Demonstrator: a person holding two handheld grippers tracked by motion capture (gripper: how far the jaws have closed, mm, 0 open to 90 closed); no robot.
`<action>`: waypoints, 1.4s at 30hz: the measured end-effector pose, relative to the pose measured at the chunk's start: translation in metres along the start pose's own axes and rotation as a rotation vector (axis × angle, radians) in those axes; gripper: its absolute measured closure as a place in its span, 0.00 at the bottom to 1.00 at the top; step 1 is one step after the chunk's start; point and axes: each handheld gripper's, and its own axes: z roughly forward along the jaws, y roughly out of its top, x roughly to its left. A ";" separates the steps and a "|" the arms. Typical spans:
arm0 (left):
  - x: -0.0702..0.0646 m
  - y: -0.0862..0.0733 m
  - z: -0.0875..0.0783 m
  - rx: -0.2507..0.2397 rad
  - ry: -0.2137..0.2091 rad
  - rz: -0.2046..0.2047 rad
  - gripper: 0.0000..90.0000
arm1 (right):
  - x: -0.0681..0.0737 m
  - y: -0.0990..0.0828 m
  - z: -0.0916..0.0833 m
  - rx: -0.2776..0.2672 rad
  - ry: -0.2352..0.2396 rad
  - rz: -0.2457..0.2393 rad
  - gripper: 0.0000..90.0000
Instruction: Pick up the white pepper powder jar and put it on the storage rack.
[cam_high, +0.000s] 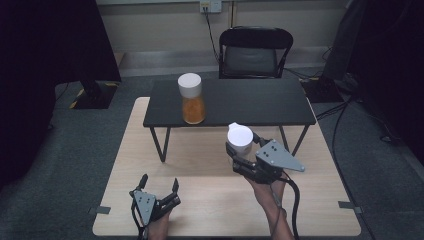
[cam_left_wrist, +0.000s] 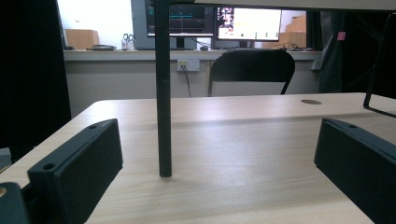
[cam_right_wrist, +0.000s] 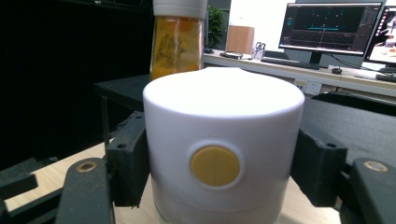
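Right tongs (cam_high: 239, 150) clamp the white-lidded container (cam_high: 240, 139) between them.

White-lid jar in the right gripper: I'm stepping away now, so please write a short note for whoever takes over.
Right gripper: shut on the white-lid jar, held above the wooden table, in front of the black shelf.
Left gripper: open, holds nothing, low over the wooden table near the front edge.
Orange jar stands on the shelf's left part.
Left, probably: set the held jar on the shelf.
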 end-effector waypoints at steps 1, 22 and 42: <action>0.000 0.000 0.000 0.000 0.000 0.000 0.00 | -0.002 0.002 0.002 -0.001 -0.001 -0.001 0.33; 0.000 0.000 0.000 0.000 0.000 0.000 0.00 | -0.018 0.051 0.039 -0.013 -0.030 0.003 0.33; 0.000 0.000 0.000 0.000 0.000 -0.001 0.00 | -0.015 0.062 0.082 -0.009 -0.174 0.018 0.33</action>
